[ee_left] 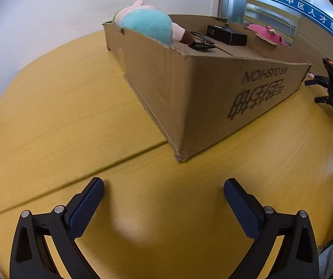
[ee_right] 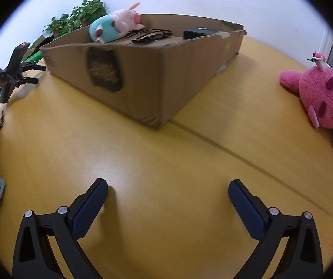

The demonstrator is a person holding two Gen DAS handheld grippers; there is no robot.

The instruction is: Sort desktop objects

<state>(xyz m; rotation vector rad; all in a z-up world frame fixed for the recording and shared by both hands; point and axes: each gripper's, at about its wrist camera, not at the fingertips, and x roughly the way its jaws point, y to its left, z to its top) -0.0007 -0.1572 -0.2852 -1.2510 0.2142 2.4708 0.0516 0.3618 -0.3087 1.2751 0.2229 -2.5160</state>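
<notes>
Both tools, left tool (ee_left: 164, 190) and right tool (ee_right: 167, 191), hover released over tabletop (ee_right: 143, 162). Pink plush (ee_right: 324, 102) lies far right of the right tool, outside cardboard box (ee_right: 143, 79); an off-centre reach could nudge it away.

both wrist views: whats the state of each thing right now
left hand-held gripper: open, empty
right hand-held gripper: open, empty
cardboard box: open-topped, on table
pig plush: lying in box
black case: in box
pink bear plush: lying on table, outside box
</notes>
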